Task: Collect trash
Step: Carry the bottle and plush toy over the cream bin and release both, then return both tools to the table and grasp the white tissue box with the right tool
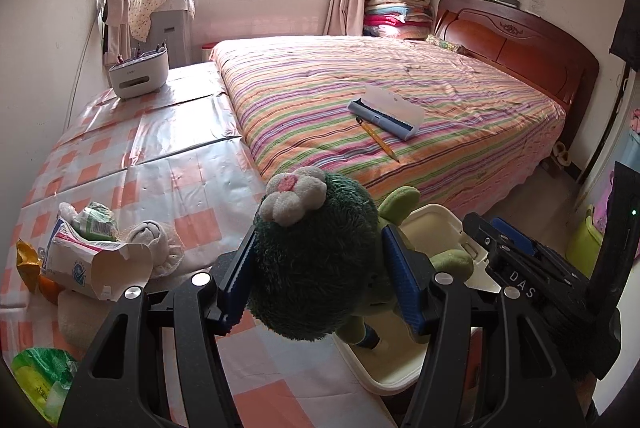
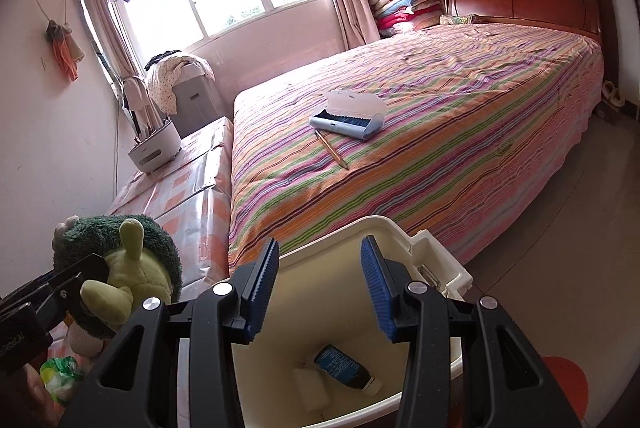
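Observation:
My left gripper is shut on a dark green plush toy with a white flower, held over the near rim of a cream trash bin. The same toy shows at the left of the right wrist view. My right gripper stands open above the bin, nothing between its blue pads. Inside the bin lie a dark bottle and a white lump. On the checked table sit a torn carton, a green wrapper, a yellow wrapper and a green bag.
A striped bed fills the middle, with a blue pencil case and a pencil on it. A white pen holder stands at the table's far end. The bin's lid hangs open towards the bed. Tiled floor lies to the right.

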Action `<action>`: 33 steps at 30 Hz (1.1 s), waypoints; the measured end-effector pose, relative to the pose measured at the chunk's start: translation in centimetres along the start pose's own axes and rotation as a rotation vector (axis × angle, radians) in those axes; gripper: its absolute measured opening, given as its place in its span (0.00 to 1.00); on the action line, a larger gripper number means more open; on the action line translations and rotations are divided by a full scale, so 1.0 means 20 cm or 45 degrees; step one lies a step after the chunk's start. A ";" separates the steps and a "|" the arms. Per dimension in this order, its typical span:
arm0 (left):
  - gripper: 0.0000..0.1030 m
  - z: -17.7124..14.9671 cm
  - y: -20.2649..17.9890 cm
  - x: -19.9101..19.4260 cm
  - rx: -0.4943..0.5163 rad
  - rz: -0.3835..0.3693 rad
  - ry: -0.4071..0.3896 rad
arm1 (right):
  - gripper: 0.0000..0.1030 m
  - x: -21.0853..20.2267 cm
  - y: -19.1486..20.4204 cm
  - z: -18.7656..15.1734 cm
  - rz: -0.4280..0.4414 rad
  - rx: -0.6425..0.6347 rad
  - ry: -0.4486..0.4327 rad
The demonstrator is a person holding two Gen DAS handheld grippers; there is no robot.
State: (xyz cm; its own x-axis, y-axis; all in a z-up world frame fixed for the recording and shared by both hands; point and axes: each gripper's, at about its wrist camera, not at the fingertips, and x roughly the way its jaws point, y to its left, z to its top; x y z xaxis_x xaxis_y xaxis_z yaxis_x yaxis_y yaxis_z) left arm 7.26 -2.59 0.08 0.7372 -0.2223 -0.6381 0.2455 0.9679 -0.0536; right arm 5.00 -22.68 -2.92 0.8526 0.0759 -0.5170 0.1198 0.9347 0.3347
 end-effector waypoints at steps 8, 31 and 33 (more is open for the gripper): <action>0.59 -0.04 -0.11 0.11 0.027 -0.065 0.068 | 0.79 -0.19 -0.12 0.07 -0.103 0.128 -0.266; 0.80 0.03 0.13 -0.07 -0.072 0.108 -0.045 | 0.86 -0.25 0.01 0.05 -0.118 0.017 -0.362; 0.81 0.02 0.17 -0.09 -0.078 0.131 -0.049 | 0.86 -0.25 0.05 0.04 -0.062 -0.004 -0.366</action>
State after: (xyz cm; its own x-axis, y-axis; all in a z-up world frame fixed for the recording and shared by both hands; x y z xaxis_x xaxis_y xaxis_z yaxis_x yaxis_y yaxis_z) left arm 6.97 1.09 1.42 0.7805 -0.1249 -0.6126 0.1295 0.9909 -0.0370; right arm 1.25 -22.48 0.68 0.9551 -0.0700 -0.2879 0.1629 0.9358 0.3127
